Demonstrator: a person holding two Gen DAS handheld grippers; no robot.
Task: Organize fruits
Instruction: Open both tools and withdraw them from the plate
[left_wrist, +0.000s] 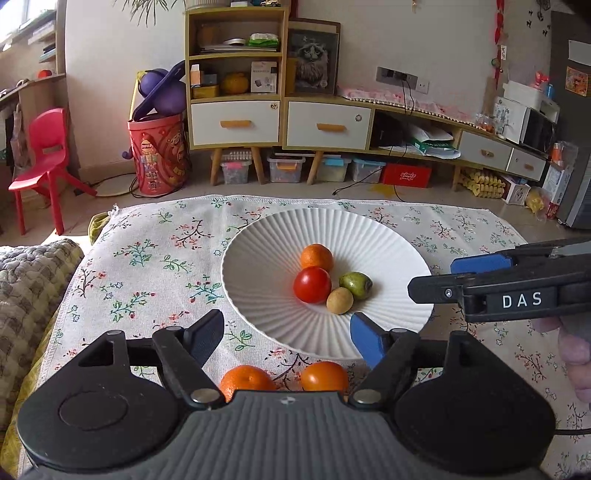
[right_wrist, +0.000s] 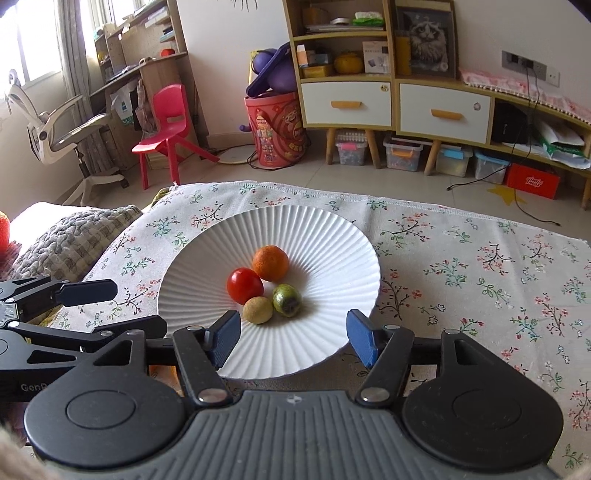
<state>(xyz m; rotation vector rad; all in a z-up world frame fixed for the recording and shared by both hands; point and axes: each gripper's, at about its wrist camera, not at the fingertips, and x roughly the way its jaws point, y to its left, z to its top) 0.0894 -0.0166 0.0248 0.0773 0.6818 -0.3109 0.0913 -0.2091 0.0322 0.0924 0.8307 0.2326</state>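
On the floral cloth (left_wrist: 147, 266), the left half of the left wrist view lies bare, open to approach. The white ribbed plate (left_wrist: 280, 236) fills the centre; an orange (left_wrist: 316, 257), a tomato (left_wrist: 312, 284), a green fruit (left_wrist: 355, 285) and a small tan fruit (left_wrist: 340, 300) crowd its well, touching one another. Its wide rim is bare. The right gripper (left_wrist: 432, 277) juts in at right, over the plate's edge.
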